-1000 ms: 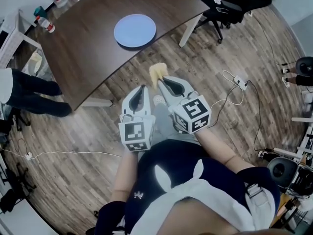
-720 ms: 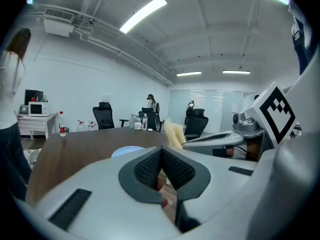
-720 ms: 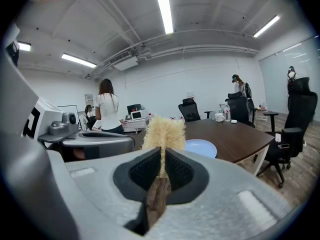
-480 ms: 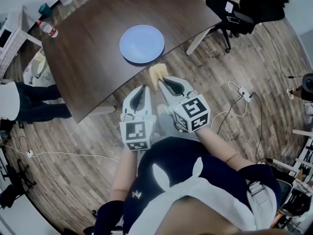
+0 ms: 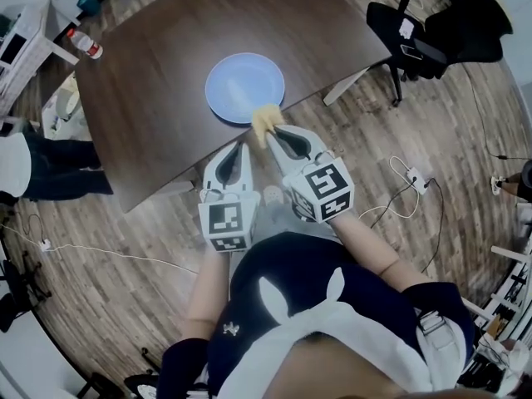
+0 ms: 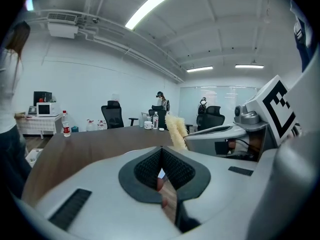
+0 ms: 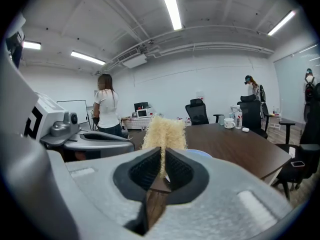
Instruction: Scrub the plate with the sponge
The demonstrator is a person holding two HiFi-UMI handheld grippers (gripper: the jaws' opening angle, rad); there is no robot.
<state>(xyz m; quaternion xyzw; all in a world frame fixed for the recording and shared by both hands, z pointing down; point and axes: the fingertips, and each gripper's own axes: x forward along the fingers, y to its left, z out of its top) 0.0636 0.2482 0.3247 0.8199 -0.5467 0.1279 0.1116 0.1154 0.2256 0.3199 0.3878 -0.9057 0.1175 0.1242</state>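
- The right gripper's (image 7: 162, 158) two dark ribbed pads are closed on the lower edge of a pale yellow, shaggy-fibred sponge (image 7: 164, 133), which stands upright above them and is wider than the jaws.
- The sponge's fibres look frayed and fluffy. Its top edge is uneven and shows no stain.
- The left gripper's (image 6: 161, 153) pads are pressed together with nothing between them.
- In the head view the left gripper (image 5: 243, 148) and the right gripper (image 5: 269, 133) sit side by side, close but apart. Both point toward the table.
- There the sponge (image 5: 264, 119) overlaps the near rim of a round, pale blue plate (image 5: 245, 86). Whether the two touch cannot be told.
- The plate lies flat near the edge of the dark brown wooden table (image 5: 158, 65). Its face is plain and smooth.
- A plastic bottle with a red cap (image 5: 86, 44) lies at the table's far left corner.
- A black office chair (image 5: 403, 27) stands to the right on the plank floor (image 5: 125, 248).
- A person in a white top (image 7: 107, 109) stands beyond the table.
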